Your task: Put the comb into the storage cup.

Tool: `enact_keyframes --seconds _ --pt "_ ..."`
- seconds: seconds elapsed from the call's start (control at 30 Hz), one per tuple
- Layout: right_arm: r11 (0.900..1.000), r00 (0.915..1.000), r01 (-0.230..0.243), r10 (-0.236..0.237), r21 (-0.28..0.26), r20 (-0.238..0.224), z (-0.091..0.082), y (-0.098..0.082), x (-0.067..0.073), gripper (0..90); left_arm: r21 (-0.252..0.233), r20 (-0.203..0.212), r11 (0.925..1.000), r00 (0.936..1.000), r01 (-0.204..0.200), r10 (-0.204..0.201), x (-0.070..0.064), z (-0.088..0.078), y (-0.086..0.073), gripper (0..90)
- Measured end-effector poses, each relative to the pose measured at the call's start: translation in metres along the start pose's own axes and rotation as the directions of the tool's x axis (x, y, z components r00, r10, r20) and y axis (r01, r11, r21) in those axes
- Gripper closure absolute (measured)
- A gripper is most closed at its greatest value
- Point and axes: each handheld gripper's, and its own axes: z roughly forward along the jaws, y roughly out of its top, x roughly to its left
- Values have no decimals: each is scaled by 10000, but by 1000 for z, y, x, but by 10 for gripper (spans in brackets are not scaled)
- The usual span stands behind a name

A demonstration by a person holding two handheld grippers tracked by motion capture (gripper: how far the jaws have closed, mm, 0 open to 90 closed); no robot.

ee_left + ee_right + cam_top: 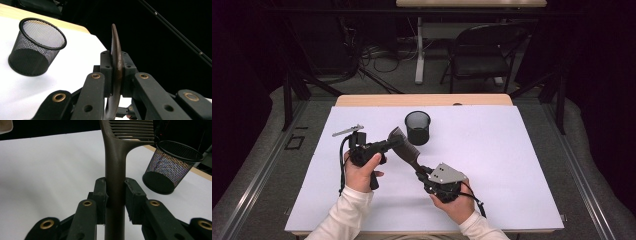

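A dark brown comb [406,149] hangs above the white sheet, held at both ends. My left gripper [398,142] is shut on its toothed end. In the left gripper view the comb [116,50] stands edge-on, pinched between the pads of that gripper [116,75]. My right gripper [419,173] is shut on the handle. In the right gripper view the handle [114,167] rises between the pads of that gripper [115,195], with the teeth at the top. A black mesh cup [417,128] stands upright just behind the comb, also seen in the gripper views [37,47] [172,167].
A white sheet [492,165] covers most of the wooden table [377,100]. A dark folding chair [484,52] and a desk leg [419,50] with cables stand on the floor beyond the far edge. Metal rails [584,170] run along both sides.
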Motion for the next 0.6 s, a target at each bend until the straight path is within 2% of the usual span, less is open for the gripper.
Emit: enact_keyframes --seconds 0.6 --pt "10000 9999 -82 82 -33 -66 1 0 0 726 -80 52 9999 9999 -89 90 -1 0 -1 838"
